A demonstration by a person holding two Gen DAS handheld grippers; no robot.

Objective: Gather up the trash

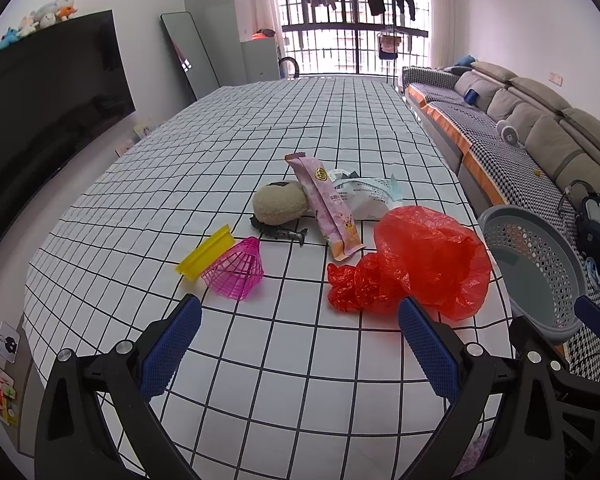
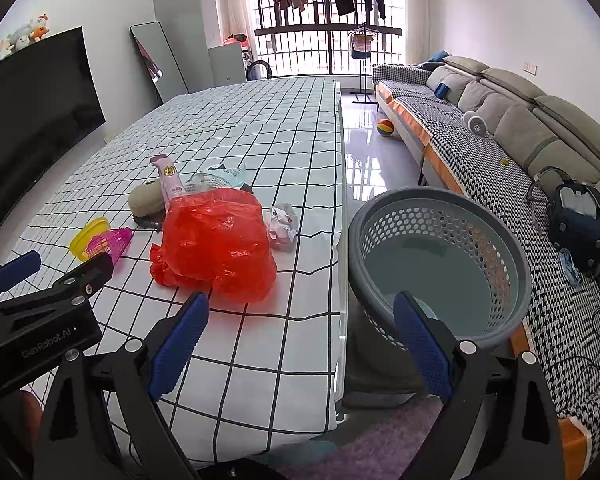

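Note:
A crumpled red plastic bag [image 1: 424, 260] [image 2: 216, 240] lies near the table's right edge. Behind it lie a pink snack wrapper [image 1: 326, 206] [image 2: 168, 178], a white and blue wrapper [image 1: 370, 194] [image 2: 220, 174] and, in the right wrist view, a small crumpled white wrapper [image 2: 282, 222]. A grey perforated basket [image 2: 440, 260] [image 1: 536, 268] stands beside the table. My left gripper [image 1: 300, 322] is open, hovering just short of the red bag. My right gripper [image 2: 300, 316] is open over the table edge, between bag and basket. Neither holds anything.
A beige fuzzy pouch [image 1: 278, 204], a dark fish toy [image 1: 284, 233], a yellow piece [image 1: 206, 254] and a pink mesh cone [image 1: 238, 270] lie left of the trash. The checked tablecloth [image 1: 260, 128] stretches far back. A sofa [image 2: 500, 132] runs along the right; a TV [image 1: 40, 112] hangs left.

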